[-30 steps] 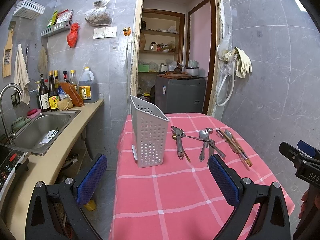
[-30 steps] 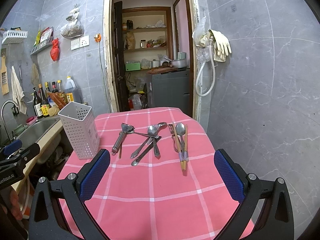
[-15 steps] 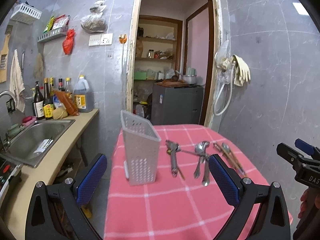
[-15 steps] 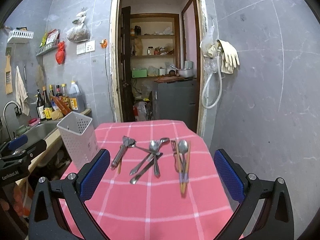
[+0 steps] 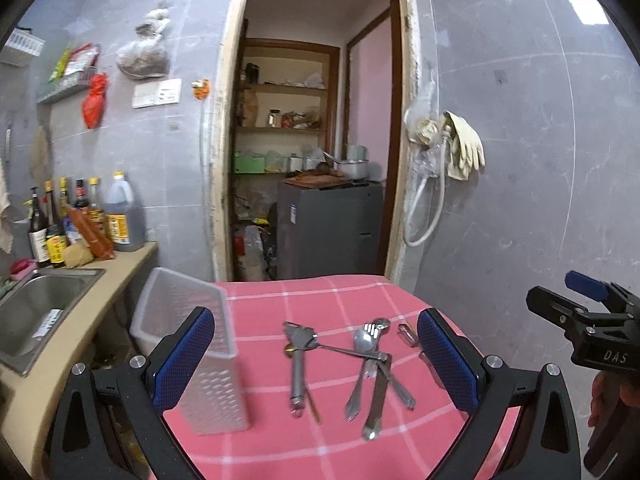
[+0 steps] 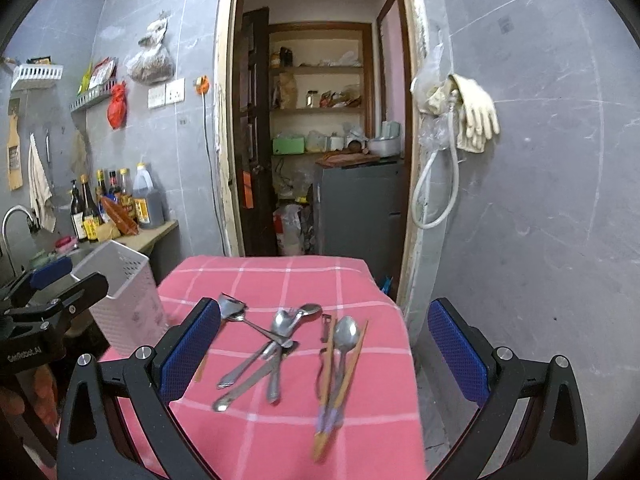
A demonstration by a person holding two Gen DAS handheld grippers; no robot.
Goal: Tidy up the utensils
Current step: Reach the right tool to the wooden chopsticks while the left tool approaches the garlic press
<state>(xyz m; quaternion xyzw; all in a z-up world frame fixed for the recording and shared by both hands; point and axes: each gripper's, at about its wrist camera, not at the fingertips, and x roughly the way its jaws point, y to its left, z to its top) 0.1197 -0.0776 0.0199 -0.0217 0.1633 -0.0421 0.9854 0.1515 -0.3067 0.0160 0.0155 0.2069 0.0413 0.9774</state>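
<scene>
Both grippers hang above the near end of the table (image 6: 348,276), and nothing has been sorted yet. The left gripper (image 5: 316,356) stands with its jaws wide apart and nothing between them; the right gripper (image 6: 324,348) is equally wide and equally empty. The holder (image 5: 200,364), a white perforated bin, stands upright at the left edge of the cloth, just beside the left gripper's left finger. The utensils lie loose to its right: a peeler (image 5: 298,368) nearest the holder, then a crossed heap of spoons (image 6: 276,344) with forks and a knife, then chopsticks (image 6: 340,376) lying with a spoon near the right edge.

The main risk is the heap. Its pieces overlap, so a grip closing on one handle is likely to catch a second, or to lever a neighbour sideways. The metal is thin, flat and smooth, so a shallow pinch could let a piece swivel or slide out on the way across.

The chopsticks lie close to the cloth's right edge; a nudge from a finger could roll them off the table. The holder looks light and stands at the table's corner, so a utensil pushed against its rim, or a bump from the left gripper, could tip it or shove it over the edge. The cloth may also bunch under a scraping finger and drag things with it.
</scene>
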